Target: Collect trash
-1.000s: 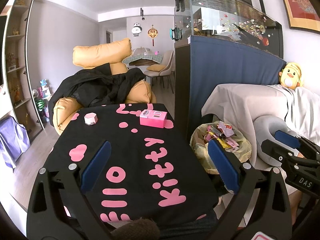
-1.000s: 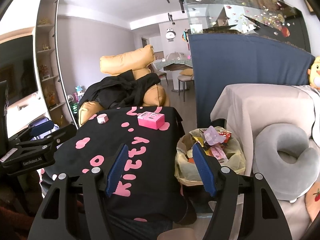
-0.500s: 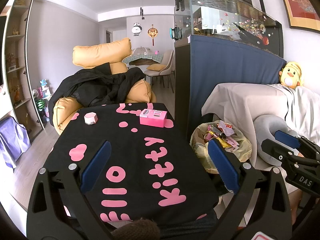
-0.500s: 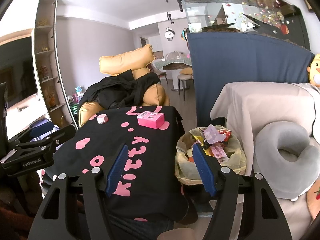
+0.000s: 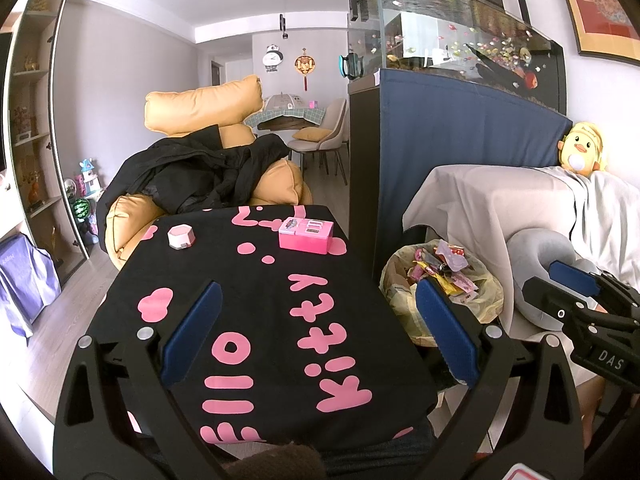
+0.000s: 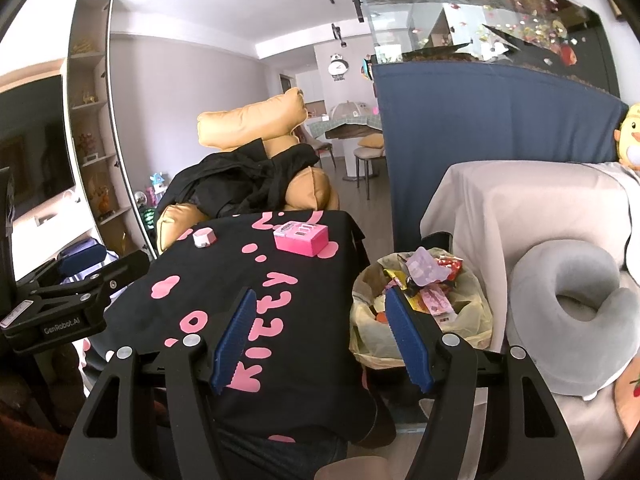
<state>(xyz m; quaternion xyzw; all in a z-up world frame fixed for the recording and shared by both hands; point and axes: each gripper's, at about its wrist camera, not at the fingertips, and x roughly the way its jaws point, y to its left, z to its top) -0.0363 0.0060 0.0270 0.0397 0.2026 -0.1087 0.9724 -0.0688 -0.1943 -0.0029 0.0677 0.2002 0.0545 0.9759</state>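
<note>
A trash bin lined with a yellowish bag [image 5: 486, 304] [image 6: 476, 312] stands on the floor right of the table, heaped with colourful wrappers [image 5: 440, 264] [image 6: 426, 276]. My left gripper [image 5: 316, 332] is open and empty above the near end of the black table [image 5: 256, 280]. My right gripper [image 6: 320, 332] is open and empty, over the table's right edge beside the bin. A pink box [image 5: 306, 234] [image 6: 300, 238] and a small white-pink object [image 5: 182, 236] [image 6: 204, 237] sit at the table's far end.
The table [image 6: 224, 280] wears a black cloth with pink lettering. A covered sofa [image 5: 500, 200] with a grey neck pillow [image 6: 572, 312] is on the right. An orange beanbag with a black coat [image 5: 200, 176] is behind the table. A blue-fronted fish tank cabinet [image 5: 448, 168] stands behind the bin.
Both grippers stay open and nearly still. The views shift only slightly.
</note>
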